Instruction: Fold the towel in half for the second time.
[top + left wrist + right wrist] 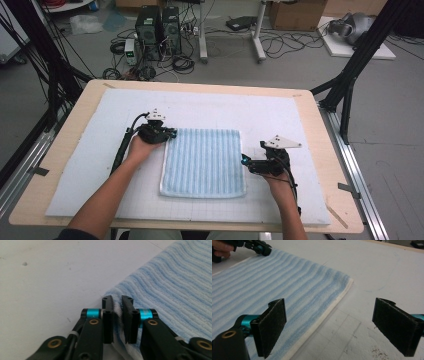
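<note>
Two grippers work one blue striped towel (203,162), which lies flat in the middle of the white mat (90,165) on the table (65,135). We have the left gripper (117,305) at the towel's far left corner, its jaws drawn nearly together with a fold of the white hem pinched between them, so we judge that corner is caught and ready to lift. We hold the right gripper (329,322) low at the towel's right edge, about halfway along, its jaws spread wide and nothing between them; one pad (273,326) hangs over the cloth and the other (395,323) over bare mat, so the hem runs between them. That straddle looks set for closing on the edge, and we read the work as the start of a fold or a lift, with one side gripped and the other about to be. No bowl, box or basket stands on the mat; the towel covers nothing we can see
</note>
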{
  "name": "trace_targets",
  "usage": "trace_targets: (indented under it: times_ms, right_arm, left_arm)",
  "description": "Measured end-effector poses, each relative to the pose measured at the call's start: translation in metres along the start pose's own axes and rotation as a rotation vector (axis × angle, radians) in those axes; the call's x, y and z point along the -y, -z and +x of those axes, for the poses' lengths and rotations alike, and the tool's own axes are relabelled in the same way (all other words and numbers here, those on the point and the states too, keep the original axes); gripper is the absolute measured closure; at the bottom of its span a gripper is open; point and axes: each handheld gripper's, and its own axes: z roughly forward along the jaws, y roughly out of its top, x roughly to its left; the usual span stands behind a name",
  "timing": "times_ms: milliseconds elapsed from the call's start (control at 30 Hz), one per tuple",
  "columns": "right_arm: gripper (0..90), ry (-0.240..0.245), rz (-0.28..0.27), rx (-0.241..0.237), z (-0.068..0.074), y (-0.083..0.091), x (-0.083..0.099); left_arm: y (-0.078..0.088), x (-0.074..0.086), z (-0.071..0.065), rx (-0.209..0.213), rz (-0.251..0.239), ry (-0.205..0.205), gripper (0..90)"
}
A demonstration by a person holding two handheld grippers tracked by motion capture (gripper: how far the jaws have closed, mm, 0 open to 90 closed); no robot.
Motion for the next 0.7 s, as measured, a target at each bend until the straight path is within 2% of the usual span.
trace_targets:
  times_ms: [133,500,633,667,700]
  right_arm:
    - [11.3,-0.024,0.001,-0.016,-0.002,-0.002,0.0]
    - [11.3,0.016,0.033,-0.042,0.002,-0.015,-0.014]
    - [11.4,0.027,0.041,-0.042,-0.003,-0.025,-0.025]
    - [11.8,0.026,0.057,-0.041,-0.005,-0.03,-0.029]
    - [14.8,0.025,0.066,-0.045,-0.009,-0.034,-0.032]
  left_arm:
    - [0.0,0.001,0.001,0.003,-0.004,0.007,83.1]
    - [0.0,0.001,0.0,-0.004,-0.006,0.017,83.3]
    - [0.0,0.001,0.001,0.002,-0.006,0.022,83.5]
    - [0.0,0.002,0.001,0.005,-0.01,0.029,83.5]
    - [0.0,0.002,0.001,0.006,-0.009,0.031,83.5]
